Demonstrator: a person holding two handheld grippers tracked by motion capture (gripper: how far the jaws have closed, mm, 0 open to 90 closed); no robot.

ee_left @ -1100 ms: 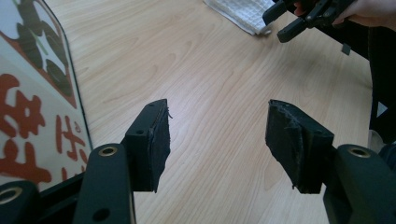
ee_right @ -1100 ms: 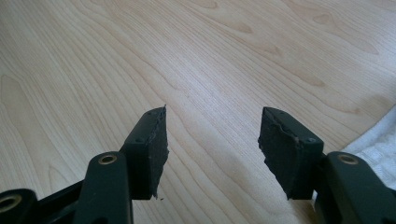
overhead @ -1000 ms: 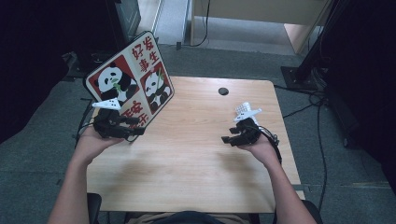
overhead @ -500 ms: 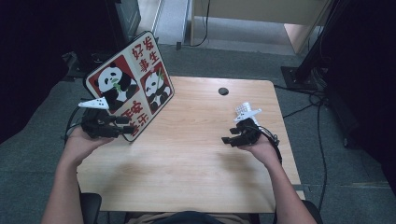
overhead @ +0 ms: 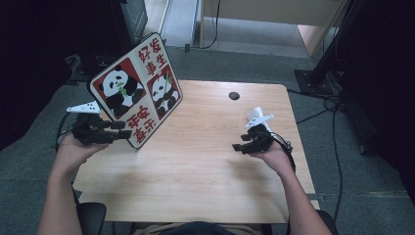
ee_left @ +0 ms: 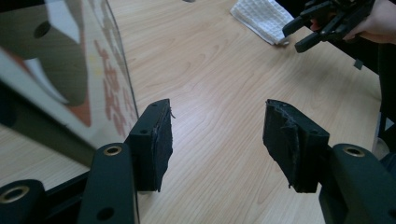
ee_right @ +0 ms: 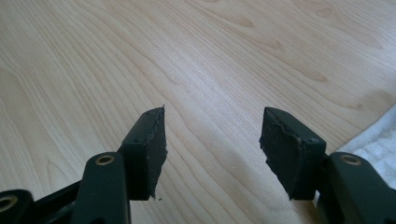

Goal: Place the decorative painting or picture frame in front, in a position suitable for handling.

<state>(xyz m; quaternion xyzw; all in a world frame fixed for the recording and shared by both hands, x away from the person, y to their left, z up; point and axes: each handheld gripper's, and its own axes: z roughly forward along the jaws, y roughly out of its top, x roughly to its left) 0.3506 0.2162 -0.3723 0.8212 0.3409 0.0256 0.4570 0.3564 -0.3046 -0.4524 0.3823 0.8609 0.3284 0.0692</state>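
Note:
A square board (overhead: 137, 93) printed with pandas and red characters stands tilted on edge at the table's left side. My left gripper (overhead: 123, 130) is just left of its lower corner, jaws open and empty. In the left gripper view the board (ee_left: 70, 70) lies outside the left jaw of this gripper (ee_left: 217, 135), with bare wood between the pads. My right gripper (overhead: 238, 146) rests low at the table's right side, open and pointing left. Between its pads (ee_right: 212, 140) there is only tabletop. A white waffle cloth (ee_right: 376, 149) lies beside it.
The wooden table (overhead: 205, 176) is ringed by grey floor. A small black round thing (overhead: 234, 95) sits near the far edge. In the left gripper view the cloth (ee_left: 261, 18) lies by the right gripper (ee_left: 303, 32). Dark equipment and cables stand beyond the table's right side.
My left hand has drawn its gripper leftward, away from the board's lower edge toward the table's left rim. The board and the right hand have stayed where they were.

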